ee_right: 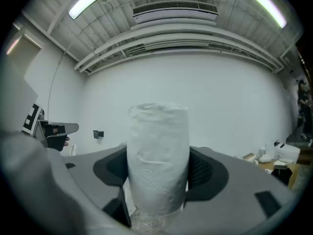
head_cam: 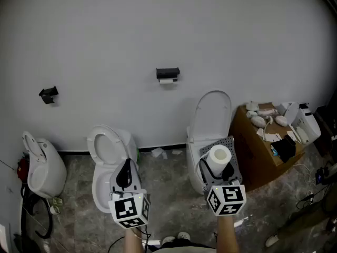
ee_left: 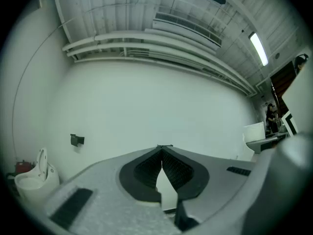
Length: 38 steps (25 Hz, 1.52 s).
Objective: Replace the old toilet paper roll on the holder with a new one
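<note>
High on the white wall hangs the black holder point(head_cam: 168, 73), with a thin old roll point(head_cam: 168, 80) under it. My right gripper point(head_cam: 218, 166) is shut on a full white toilet paper roll point(head_cam: 219, 157), held upright and level, well short of the wall. In the right gripper view the new roll point(ee_right: 157, 155) fills the gap between the dark pads point(ee_right: 205, 170) and hides what lies straight ahead. My left gripper point(head_cam: 124, 175) is shut and holds nothing. Its tips point(ee_left: 162, 151) meet in the left gripper view.
Three toilets stand along the wall: one at the left point(head_cam: 38, 165), one in the middle point(head_cam: 108, 159), one with its lid up point(head_cam: 210, 123). A second black bracket point(head_cam: 48, 94) is on the wall at left. A cardboard box point(head_cam: 260, 152) with clutter stands at right.
</note>
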Each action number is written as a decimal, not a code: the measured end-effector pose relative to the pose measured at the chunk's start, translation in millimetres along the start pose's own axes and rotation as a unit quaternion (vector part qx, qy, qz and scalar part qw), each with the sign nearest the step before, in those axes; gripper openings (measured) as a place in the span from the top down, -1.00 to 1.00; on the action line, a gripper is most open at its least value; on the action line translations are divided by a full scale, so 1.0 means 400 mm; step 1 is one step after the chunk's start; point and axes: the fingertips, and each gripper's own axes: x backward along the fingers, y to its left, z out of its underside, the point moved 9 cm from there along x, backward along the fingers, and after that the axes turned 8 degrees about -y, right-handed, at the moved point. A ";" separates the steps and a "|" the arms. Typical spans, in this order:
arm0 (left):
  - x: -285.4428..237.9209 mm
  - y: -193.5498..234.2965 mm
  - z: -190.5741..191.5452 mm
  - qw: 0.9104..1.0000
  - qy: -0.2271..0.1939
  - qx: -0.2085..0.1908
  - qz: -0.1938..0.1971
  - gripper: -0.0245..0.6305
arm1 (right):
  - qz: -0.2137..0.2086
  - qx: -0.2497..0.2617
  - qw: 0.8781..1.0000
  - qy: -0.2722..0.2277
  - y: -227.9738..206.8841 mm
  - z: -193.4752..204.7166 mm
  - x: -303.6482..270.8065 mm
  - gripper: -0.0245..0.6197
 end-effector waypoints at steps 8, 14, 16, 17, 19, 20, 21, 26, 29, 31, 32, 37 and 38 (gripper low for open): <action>0.002 -0.005 0.004 1.000 0.000 0.000 -0.002 0.90 | 0.001 -0.004 1.000 -0.001 -0.006 0.007 0.004 -0.04; -0.003 -0.014 0.009 1.000 0.001 -0.003 0.000 0.90 | -0.001 -0.008 1.000 0.005 -0.012 0.016 -0.001 -0.04; -0.011 -0.016 0.010 1.000 0.002 -0.007 -0.001 0.90 | -0.004 -0.016 1.000 0.007 -0.014 0.021 -0.009 -0.04; -0.016 -0.019 0.011 1.000 0.001 -0.007 -0.002 0.90 | -0.005 -0.020 1.000 0.007 -0.018 0.023 -0.012 -0.04; -0.028 -0.031 0.012 1.000 -0.004 -0.006 0.001 0.89 | -0.007 -0.022 1.000 0.009 -0.028 0.029 -0.021 -0.04; -0.036 -0.039 0.013 1.000 -0.009 -0.005 0.005 0.86 | -0.008 -0.020 1.000 0.010 -0.035 0.031 -0.025 -0.04; -0.043 -0.048 0.014 1.000 -0.014 -0.003 0.010 0.66 | -0.009 -0.019 1.000 0.011 -0.042 0.034 -0.030 -0.04; -0.070 -0.096 0.019 0.999 -0.032 0.007 0.019 0.04 | -0.013 -0.019 1.000 0.011 -0.089 0.047 -0.047 -0.04; -0.081 -0.111 0.025 0.999 -0.031 0.011 0.014 0.03 | -0.013 -0.020 1.000 0.010 -0.113 0.053 -0.059 -0.04; -0.085 -0.120 0.029 0.999 -0.029 0.012 0.011 0.03 | -0.012 -0.016 1.000 0.011 -0.129 0.058 -0.065 -0.04; -0.088 -0.124 0.031 1.000 -0.027 0.011 0.009 0.03 | -0.011 -0.014 1.000 0.013 -0.137 0.059 -0.070 -0.04; -0.122 -0.124 0.052 1.000 -0.019 0.002 0.003 0.03 | -0.013 -0.020 1.000 0.017 -0.158 0.075 -0.107 -0.04; -0.132 -0.122 0.059 1.000 -0.017 0.001 0.001 0.03 | -0.014 -0.020 1.000 0.018 -0.160 0.079 -0.119 -0.04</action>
